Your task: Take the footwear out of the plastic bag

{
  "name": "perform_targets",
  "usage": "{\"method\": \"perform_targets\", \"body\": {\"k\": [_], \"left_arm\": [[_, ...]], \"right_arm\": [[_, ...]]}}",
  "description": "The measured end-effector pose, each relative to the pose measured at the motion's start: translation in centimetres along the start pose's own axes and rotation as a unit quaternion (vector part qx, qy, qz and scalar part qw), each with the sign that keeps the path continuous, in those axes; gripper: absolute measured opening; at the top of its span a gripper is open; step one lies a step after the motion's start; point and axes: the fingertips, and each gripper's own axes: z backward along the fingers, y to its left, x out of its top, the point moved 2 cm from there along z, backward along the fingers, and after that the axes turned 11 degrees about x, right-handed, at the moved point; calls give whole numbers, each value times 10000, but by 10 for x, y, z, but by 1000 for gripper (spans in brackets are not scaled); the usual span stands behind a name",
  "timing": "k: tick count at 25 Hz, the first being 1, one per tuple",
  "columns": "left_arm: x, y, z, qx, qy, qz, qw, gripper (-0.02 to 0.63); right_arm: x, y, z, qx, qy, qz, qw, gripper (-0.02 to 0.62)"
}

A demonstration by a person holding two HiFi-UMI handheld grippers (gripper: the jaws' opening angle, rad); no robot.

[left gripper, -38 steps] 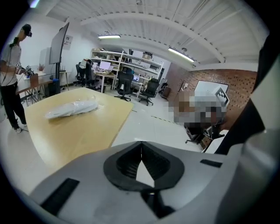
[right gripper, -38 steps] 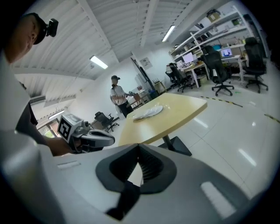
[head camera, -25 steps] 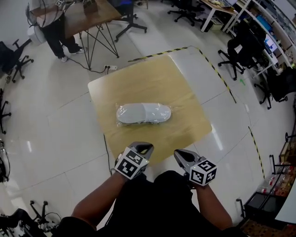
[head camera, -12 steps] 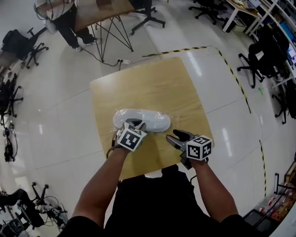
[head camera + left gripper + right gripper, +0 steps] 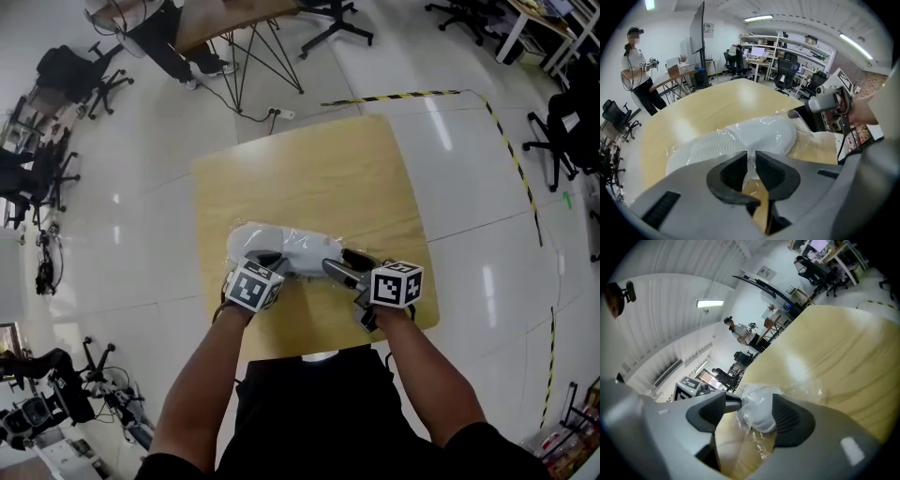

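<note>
the left tool (image 5: 749,161) points steeply down at the near edge of the plastic bag (image 5: 801,133). its jaws have just been opening and stand narrow, with a fold of clear film in the gap that is not clearly pinched. the right tool (image 5: 749,416) has just opened its jaws further. they are wide and straddle one bagged end of the white footwear (image 5: 757,411), with space left on one side. the footwear lies inside the bag, flat on the wooden bench (image 5: 309,169) near its front edge. beyond the bench a person (image 5: 638,70) stands by a desk (image 5: 670,77), with office chairs (image 5: 616,117) nearby.
</note>
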Motion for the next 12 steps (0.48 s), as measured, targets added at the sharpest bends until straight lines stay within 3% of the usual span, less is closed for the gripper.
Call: {"method": "perform_targets", "body": {"k": [4, 7, 9, 12], "left_arm": [[-8, 1, 2, 155, 81, 136, 9998, 61], [-10, 2, 1, 201, 28, 243, 9995, 61], [-9, 3, -1, 218, 32, 241, 9995, 61], [-10, 4, -1, 194, 76, 210, 9996, 60]], "right_arm": [[4, 1, -13, 442, -95, -401, 9982, 299], [-12, 11, -26, 846, 280, -631, 9940, 244], [-28, 18, -32, 871, 564, -559, 9930, 205], [-41, 20, -31, 578, 563, -381, 9960, 107]]}}
